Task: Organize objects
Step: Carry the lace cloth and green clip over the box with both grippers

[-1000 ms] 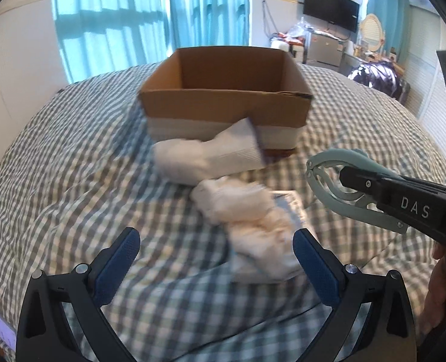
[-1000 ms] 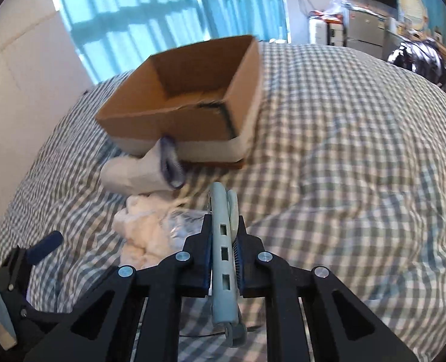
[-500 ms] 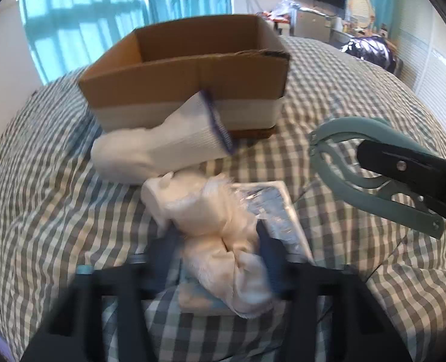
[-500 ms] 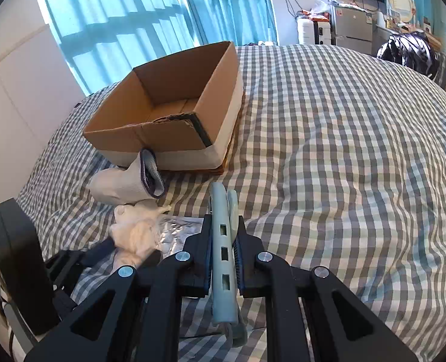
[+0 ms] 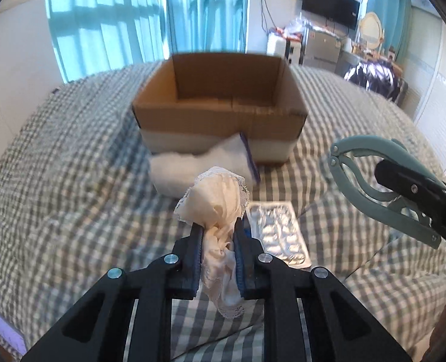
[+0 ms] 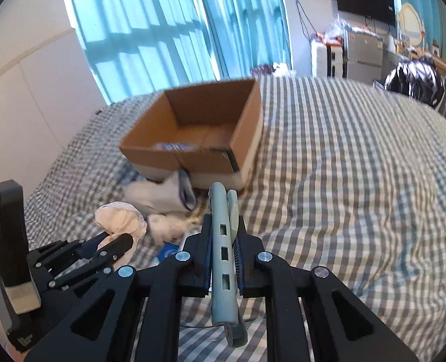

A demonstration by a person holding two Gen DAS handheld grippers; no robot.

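Note:
My left gripper (image 5: pixel 218 232) is shut on a cream lace cloth (image 5: pixel 215 202) and holds it up off the bed; it also shows in the right wrist view (image 6: pixel 123 220). My right gripper (image 6: pixel 223 226) is shut on a teal plastic clip (image 6: pixel 223 235), seen at the right of the left wrist view (image 5: pixel 373 181). An open cardboard box (image 5: pixel 220 102) stands on the bed ahead. A white sock (image 5: pixel 199 166) lies against the box front. A foil blister pack (image 5: pixel 278 229) lies on the bed below the cloth.
The checked bedspread (image 6: pixel 343 166) stretches wide to the right. Blue curtains (image 5: pixel 150 15) and a white wall are behind the box. A cabinet, TV and clutter stand at the far right. Something blue lies inside the box (image 6: pixel 174 146).
My left gripper came down over the lace cloth, shut on it and lifted it, uncovering the blister pack. My right gripper kept hold of the clip and rose a little.

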